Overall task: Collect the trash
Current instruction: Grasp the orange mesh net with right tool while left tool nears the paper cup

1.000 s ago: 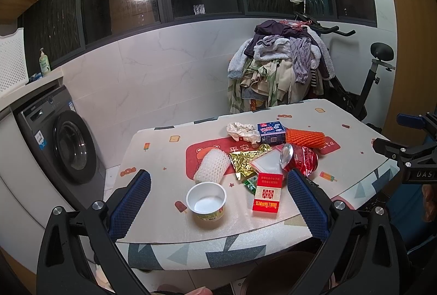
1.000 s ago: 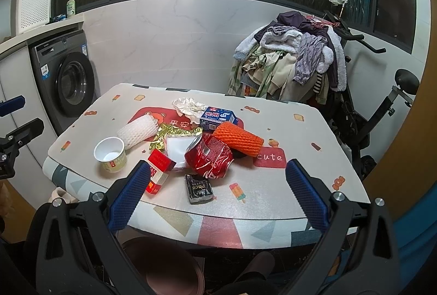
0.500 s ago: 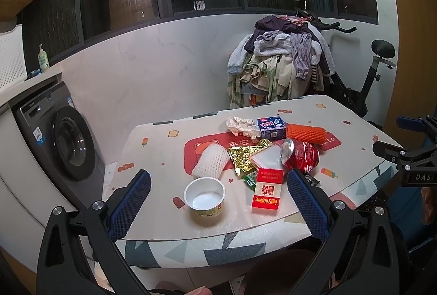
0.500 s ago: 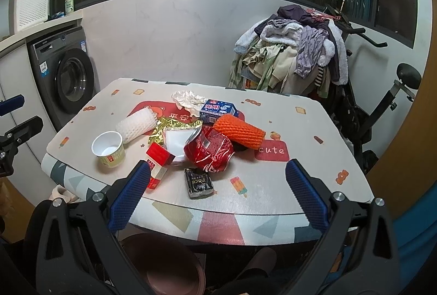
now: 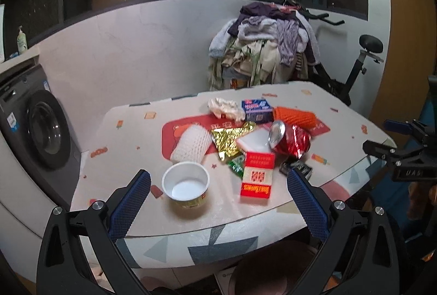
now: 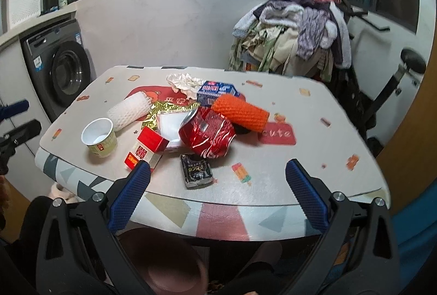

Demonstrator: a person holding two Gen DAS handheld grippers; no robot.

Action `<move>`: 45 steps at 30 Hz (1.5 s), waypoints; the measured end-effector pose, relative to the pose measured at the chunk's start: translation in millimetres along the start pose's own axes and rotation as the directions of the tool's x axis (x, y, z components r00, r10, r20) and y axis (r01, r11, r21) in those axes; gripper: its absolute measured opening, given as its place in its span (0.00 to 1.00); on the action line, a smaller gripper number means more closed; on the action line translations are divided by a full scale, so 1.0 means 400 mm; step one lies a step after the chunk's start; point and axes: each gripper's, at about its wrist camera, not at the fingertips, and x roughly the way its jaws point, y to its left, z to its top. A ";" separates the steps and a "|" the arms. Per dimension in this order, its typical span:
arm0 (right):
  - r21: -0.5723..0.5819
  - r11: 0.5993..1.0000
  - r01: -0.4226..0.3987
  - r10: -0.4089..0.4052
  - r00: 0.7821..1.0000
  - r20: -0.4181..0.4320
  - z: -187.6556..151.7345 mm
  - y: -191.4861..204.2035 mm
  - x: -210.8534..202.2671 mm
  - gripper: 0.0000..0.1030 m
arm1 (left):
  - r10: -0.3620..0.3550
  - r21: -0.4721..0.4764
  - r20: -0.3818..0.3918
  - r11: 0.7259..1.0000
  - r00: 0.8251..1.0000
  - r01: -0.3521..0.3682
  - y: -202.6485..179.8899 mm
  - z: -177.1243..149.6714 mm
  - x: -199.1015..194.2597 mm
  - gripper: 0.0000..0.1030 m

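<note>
Jaws spread, crumpled red can [image 6: 207,134], foam sleeves

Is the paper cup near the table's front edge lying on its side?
No. The paper cup stands upright on the table, its open mouth facing up and its white bottom visible inside.

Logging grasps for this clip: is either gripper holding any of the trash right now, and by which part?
Nothing is held. The left gripper and right gripper both have their jaws spread wide and empty, short of the trash on the table.
</note>
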 end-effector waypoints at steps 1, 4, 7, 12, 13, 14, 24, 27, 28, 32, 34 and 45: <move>0.011 1.000 -0.015 0.015 1.000 -0.002 -0.006 -0.007 0.011 0.95 | 0.007 0.008 0.002 1.000 1.000 -0.007 0.000 -0.004 0.008 0.95; 0.010 0.999 -0.052 0.052 0.998 -0.021 -0.028 -0.010 0.053 0.95 | 0.064 0.030 0.003 0.998 0.998 -0.064 0.007 -0.023 0.039 0.95; 0.007 0.999 -0.046 0.047 0.997 -0.059 -0.043 -0.008 0.096 0.95 | 0.039 0.014 -0.003 0.999 0.999 -0.039 0.029 -0.037 0.070 0.95; 0.034 0.999 -0.032 0.036 0.990 -0.136 -0.058 -0.026 0.180 0.95 | 0.067 0.008 -0.013 0.998 0.998 -0.067 0.063 -0.059 0.117 0.95; 0.026 1.000 -0.004 0.007 0.991 -0.135 -0.056 -0.029 0.190 0.95 | 0.061 0.002 -0.032 0.998 0.998 -0.061 0.071 -0.062 0.128 0.95; 0.013 1.000 0.021 -0.019 0.991 -0.132 -0.048 -0.037 0.204 0.95 | 0.055 -0.005 -0.047 0.998 0.997 -0.056 0.077 -0.064 0.135 0.95; 0.055 0.998 0.012 -0.009 0.998 -0.055 0.134 -0.217 0.372 0.95 | 0.044 -0.116 -0.057 0.992 0.997 -0.050 0.155 -0.063 0.194 0.95; 0.044 0.999 -0.019 0.022 0.998 -0.067 0.182 -0.212 0.440 0.93 | 0.014 -0.152 -0.071 0.988 0.997 -0.025 0.167 -0.058 0.216 0.95; 0.043 0.999 -0.027 0.031 0.996 -0.078 0.196 -0.209 0.468 0.92 | 0.006 -0.168 -0.076 0.986 0.997 -0.019 0.174 -0.059 0.224 0.95; 0.121 0.992 -0.017 0.037 0.985 -0.169 0.224 -0.217 0.592 0.92 | -0.019 -0.204 -0.090 0.979 0.996 0.000 0.191 -0.065 0.248 0.95; 0.223 0.975 -0.020 0.069 0.974 -0.216 0.212 -0.247 0.639 0.92 | -0.029 -0.215 -0.095 0.977 0.995 0.008 0.198 -0.070 0.255 0.94; 0.450 0.871 -0.199 0.227 0.974 -0.008 0.194 -0.312 0.542 0.14 | -0.101 -0.313 -0.134 0.948 0.986 0.055 0.234 -0.094 0.304 0.73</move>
